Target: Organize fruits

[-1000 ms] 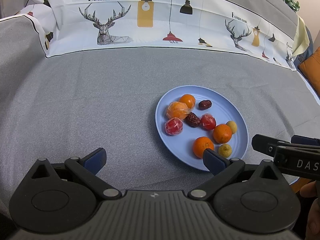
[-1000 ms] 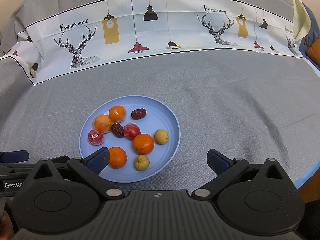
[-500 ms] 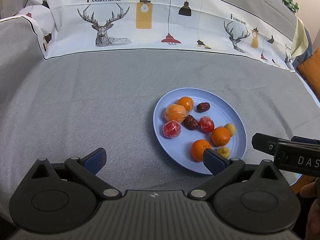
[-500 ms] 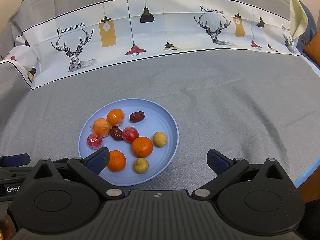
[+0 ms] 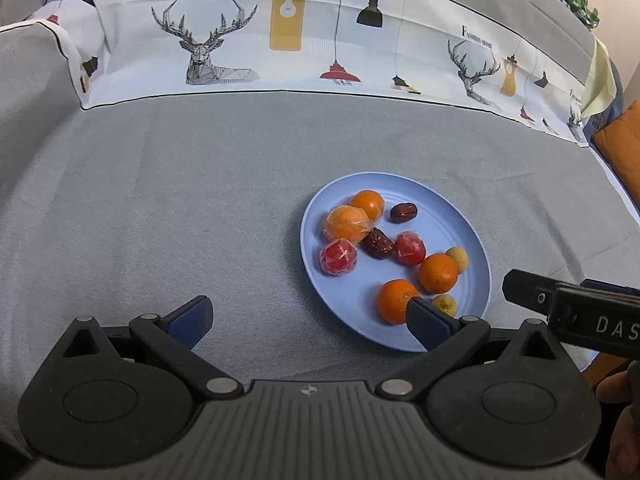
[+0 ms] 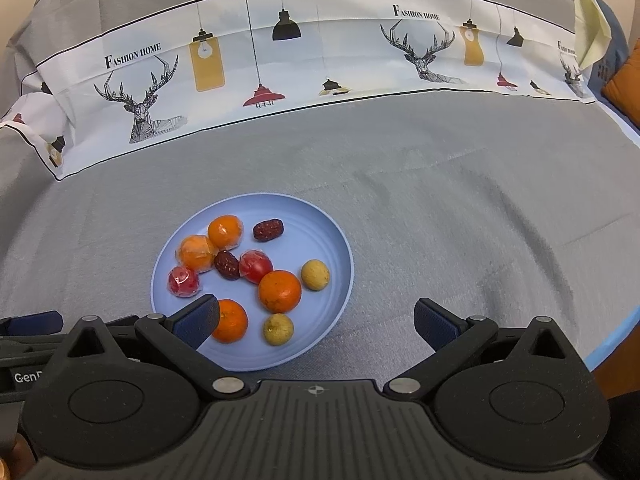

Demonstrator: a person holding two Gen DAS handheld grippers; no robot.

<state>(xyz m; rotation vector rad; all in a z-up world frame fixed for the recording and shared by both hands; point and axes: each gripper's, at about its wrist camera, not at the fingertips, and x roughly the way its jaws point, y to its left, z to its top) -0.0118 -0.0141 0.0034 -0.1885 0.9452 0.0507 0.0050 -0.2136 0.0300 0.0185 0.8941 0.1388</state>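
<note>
Fruit: oranges, tomatoes, dates on a blue plate [image 6: 344, 280] on the grey counter [image 6: 460, 220].
Left claw [image 5: 308, 322]: spread wide, empty; its view catches "DAS" on the right tool.
Right claw [image 6: 316, 320]: spread wide, empty; shows "Gen".
Backdrop [image 5: 320, 40]: "FASHION HOME".

My left gripper's finger [image 5: 426, 326] covers part of the nearest orange [image 5: 394, 300]; in the right view a finger [image 6: 198, 320] hides that orange's [image 6: 232, 320] left side.
</note>
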